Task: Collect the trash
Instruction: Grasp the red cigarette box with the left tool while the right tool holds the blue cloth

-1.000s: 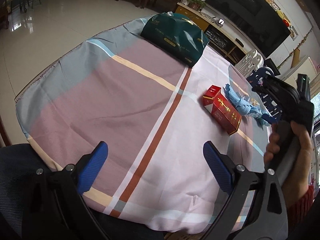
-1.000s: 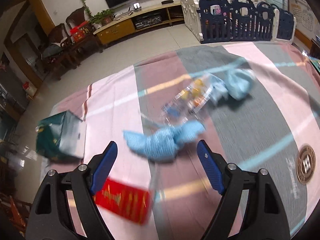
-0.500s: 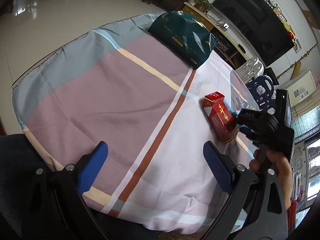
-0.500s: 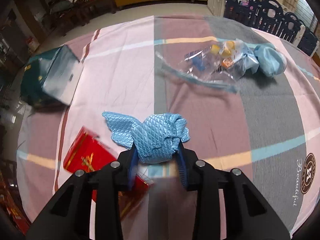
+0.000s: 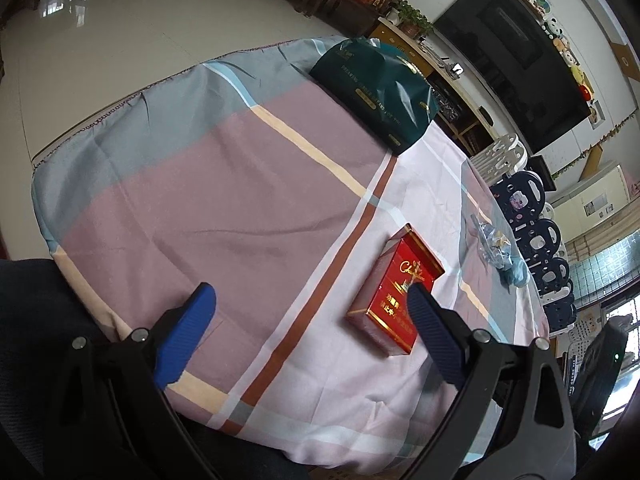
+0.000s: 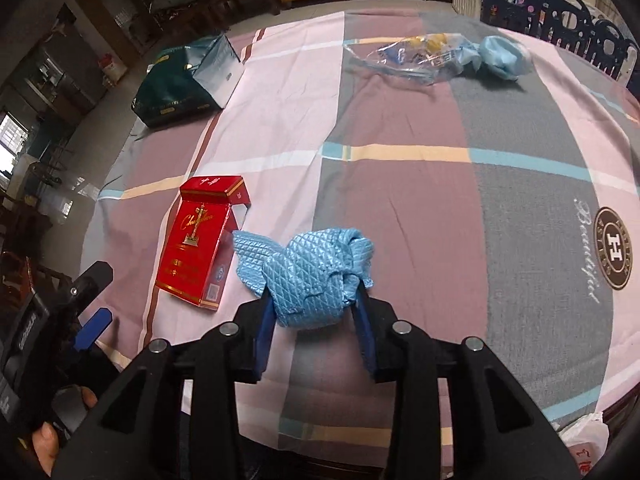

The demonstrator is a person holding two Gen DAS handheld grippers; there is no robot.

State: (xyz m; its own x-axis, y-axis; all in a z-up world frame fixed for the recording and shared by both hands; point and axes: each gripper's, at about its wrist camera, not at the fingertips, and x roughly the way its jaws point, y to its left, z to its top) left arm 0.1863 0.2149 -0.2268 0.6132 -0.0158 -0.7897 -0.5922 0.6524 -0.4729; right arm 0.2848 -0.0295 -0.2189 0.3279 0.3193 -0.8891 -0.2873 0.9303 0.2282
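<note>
The right gripper (image 6: 316, 312) pinches the crumpled blue quilted cloth (image 6: 312, 276), lift-off next, while the left gripper (image 5: 308, 312) gapes wide, the red cardboard box (image 5: 396, 300) at three o'clock.

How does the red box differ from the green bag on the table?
The red box is small and rigid; the green bag is larger and crinkled. The box lies near both grippers with its lid open; the bag lies at the table's far edge. The box has gold print on red, the bag gold print on dark green. Both lie flat on the tablecloth.
</note>
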